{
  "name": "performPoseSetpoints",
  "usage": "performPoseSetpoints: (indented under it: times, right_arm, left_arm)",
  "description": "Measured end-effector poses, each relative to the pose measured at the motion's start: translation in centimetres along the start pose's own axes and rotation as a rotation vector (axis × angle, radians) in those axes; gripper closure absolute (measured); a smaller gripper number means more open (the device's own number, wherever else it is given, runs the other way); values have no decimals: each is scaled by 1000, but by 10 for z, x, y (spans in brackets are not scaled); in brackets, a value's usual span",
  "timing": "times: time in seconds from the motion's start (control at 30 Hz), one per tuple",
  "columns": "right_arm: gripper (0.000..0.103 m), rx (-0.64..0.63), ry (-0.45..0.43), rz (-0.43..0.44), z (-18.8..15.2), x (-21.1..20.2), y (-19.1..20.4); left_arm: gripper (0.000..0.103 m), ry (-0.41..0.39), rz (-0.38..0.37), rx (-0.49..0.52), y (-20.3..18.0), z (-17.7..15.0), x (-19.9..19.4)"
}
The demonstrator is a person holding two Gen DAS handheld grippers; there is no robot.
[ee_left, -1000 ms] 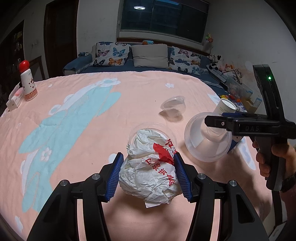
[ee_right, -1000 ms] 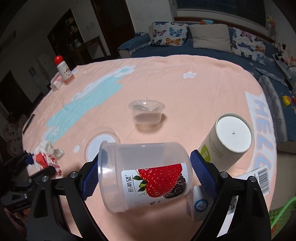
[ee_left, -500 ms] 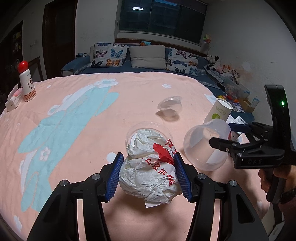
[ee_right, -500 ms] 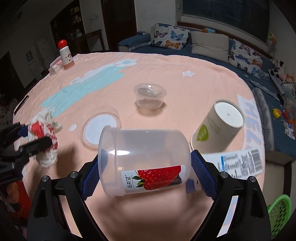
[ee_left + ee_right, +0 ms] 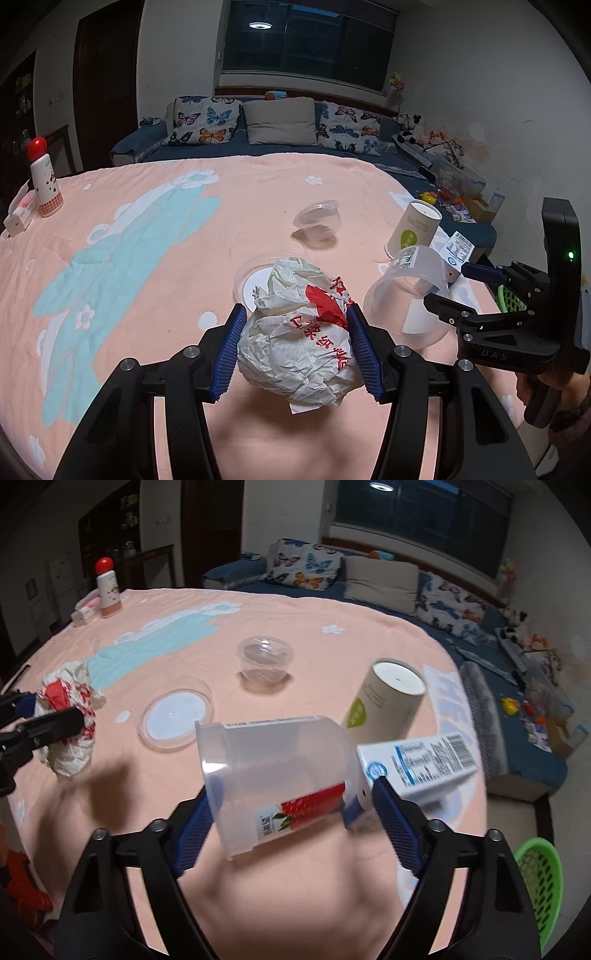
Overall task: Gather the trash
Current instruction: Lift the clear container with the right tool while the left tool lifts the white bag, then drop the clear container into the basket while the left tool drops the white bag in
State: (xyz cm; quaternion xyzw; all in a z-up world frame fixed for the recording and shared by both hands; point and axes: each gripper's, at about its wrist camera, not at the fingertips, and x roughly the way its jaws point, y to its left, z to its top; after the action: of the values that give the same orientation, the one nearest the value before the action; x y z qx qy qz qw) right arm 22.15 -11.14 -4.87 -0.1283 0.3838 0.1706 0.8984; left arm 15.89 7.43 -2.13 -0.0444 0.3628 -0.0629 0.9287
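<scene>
Trash in both claws above the counter.
Left claw [image 5: 295,345] grips the crumpled wrapper [image 5: 301,334]; right claw [image 5: 293,829] is closing around the tilted strawberry cup [image 5: 275,779]. Pink cloth [image 5: 147,240] covers the counter; sofa [image 5: 273,129] at 12 o'clock.

— Any lettering you can make out?

— "DAS" stands embossed on the black body of the right tool [image 5: 455,292]. The crumpled paper wrapper [image 5: 301,334] carries red Chinese characters, too creased to read.

— And the clear tub?

— The plastic tub [image 5: 277,775] has a strawberry label with small Chinese characters beside it, blurred; a line of fine print along its upper side, unreadable.

— The white box?

— The carton [image 5: 417,766] shows a barcode and blue print, too small to read.

— Anything on the cover?

— Large pale-blue letters on the pink bedspread [image 5: 369,657], partly hidden; "HE" shows at the right edge.
</scene>
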Motion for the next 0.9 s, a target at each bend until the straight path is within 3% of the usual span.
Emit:
performPoseSetpoints:
  times: [0.27, 0.33, 0.53, 0.9]
  right_arm:
    - [77, 41, -17, -67, -21, -14, -3]
    - [84, 72, -18, -61, -27, -16, -8]
    - [94, 118, -64, -61, -37, -35, -17]
    - [97, 172, -102, -106, -65, -85, -51]
  left_arm:
    - [49, -9, -32, 36, -12, -2, -4]
    - [49, -11, -37, 46, -16, -2, -5]
    - [49, -19, -65, 76, -31, 0, -9]
    - [49, -21, -167, 153, -84, 10, -10]
